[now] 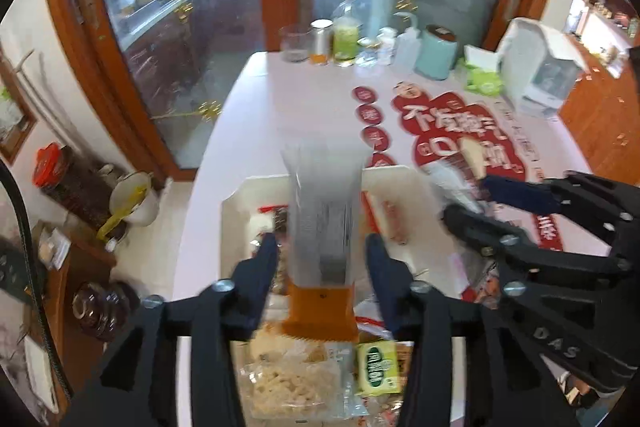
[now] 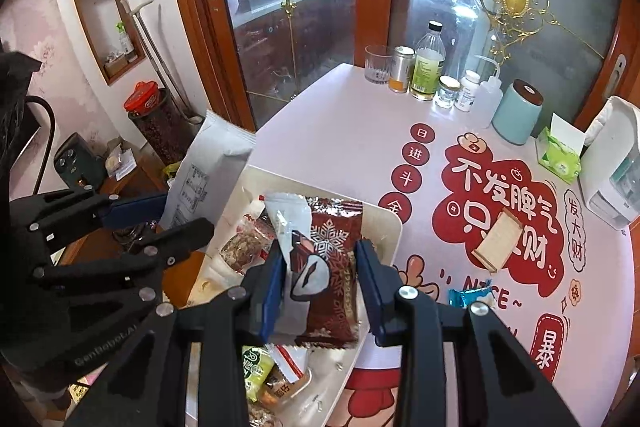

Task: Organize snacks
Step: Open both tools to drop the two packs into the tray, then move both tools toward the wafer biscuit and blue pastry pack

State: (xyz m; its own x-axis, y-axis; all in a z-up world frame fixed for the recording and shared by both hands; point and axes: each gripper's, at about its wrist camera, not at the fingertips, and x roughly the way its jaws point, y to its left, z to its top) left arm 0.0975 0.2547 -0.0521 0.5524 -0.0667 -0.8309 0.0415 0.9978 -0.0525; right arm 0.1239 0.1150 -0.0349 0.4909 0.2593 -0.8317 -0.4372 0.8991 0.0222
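A white tray (image 2: pixel 394 233) near the table's left edge holds several snack packets; it also shows in the left wrist view (image 1: pixel 400 174). My left gripper (image 1: pixel 322 255) is open around a white and orange snack bag (image 1: pixel 324 211) that stands between its fingers over the tray; the bag also shows in the right wrist view (image 2: pixel 212 167). My right gripper (image 2: pixel 320 287) is open around a dark red snowflake packet (image 2: pixel 336 267) and a white packet (image 2: pixel 288 223) over the tray. A wafer packet (image 2: pixel 498 245) and a blue packet (image 2: pixel 466 297) lie on the table.
Bottles, a glass (image 2: pixel 377 64), a teal canister (image 2: pixel 516 113), a tissue box (image 2: pixel 560 151) and a white appliance (image 2: pixel 612 167) stand along the table's far and right edges. Glass doors stand behind. Jars and clutter sit on a low cabinet left of the table.
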